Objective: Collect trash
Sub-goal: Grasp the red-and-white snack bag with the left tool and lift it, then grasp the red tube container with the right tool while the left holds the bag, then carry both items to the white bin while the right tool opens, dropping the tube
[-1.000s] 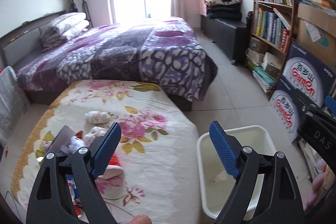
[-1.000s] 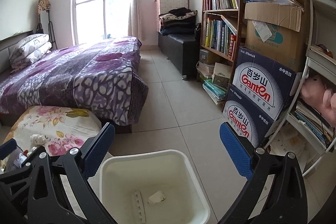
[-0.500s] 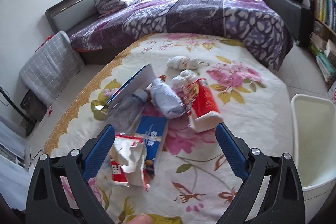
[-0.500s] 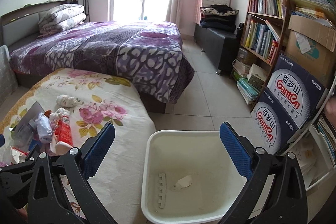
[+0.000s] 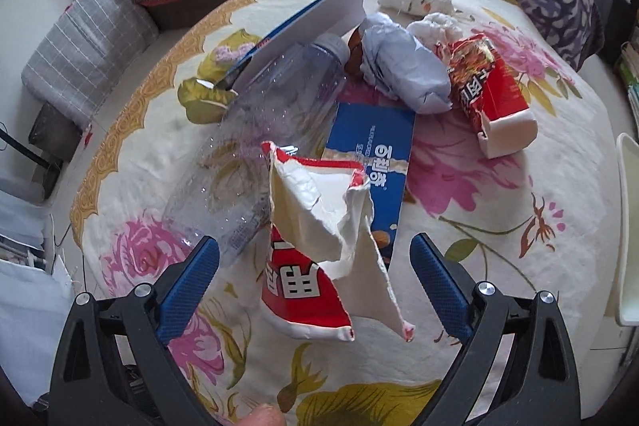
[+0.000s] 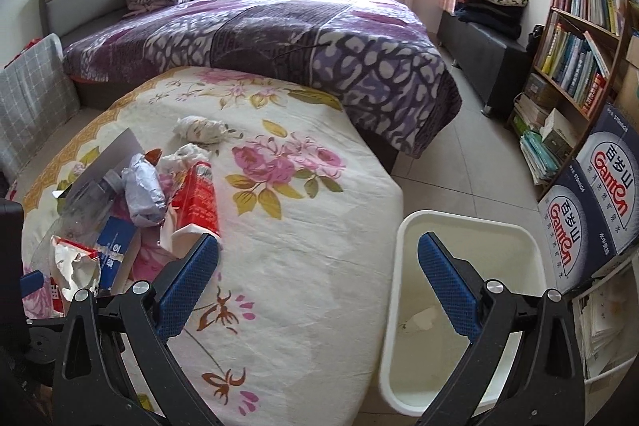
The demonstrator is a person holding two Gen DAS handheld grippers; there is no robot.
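Observation:
A pile of trash lies on the floral-covered table (image 5: 499,246). A torn red and white wrapper (image 5: 319,246) sits between the fingers of my open left gripper (image 5: 315,278). Behind it lie a clear plastic bottle (image 5: 259,130), a blue box (image 5: 371,162), a grey crumpled bag (image 5: 403,66), a red carton (image 5: 491,90) and white tissue wads (image 5: 415,2). My right gripper (image 6: 317,282) is open and empty, between the table edge and the white bin (image 6: 515,238). The pile also shows in the right wrist view (image 6: 139,194).
A bed with a purple quilt (image 6: 279,26) stands behind the table. A bookshelf (image 6: 579,38) and blue printed boxes (image 6: 591,202) stand right of the bin. A grey checked cushion (image 5: 84,46) is at the left. Tiled floor (image 6: 471,146) lies between bed and shelf.
My left gripper swung from the bin down to the trash pile and now straddles the torn wrapper. My right gripper turned left, bringing the table into view.

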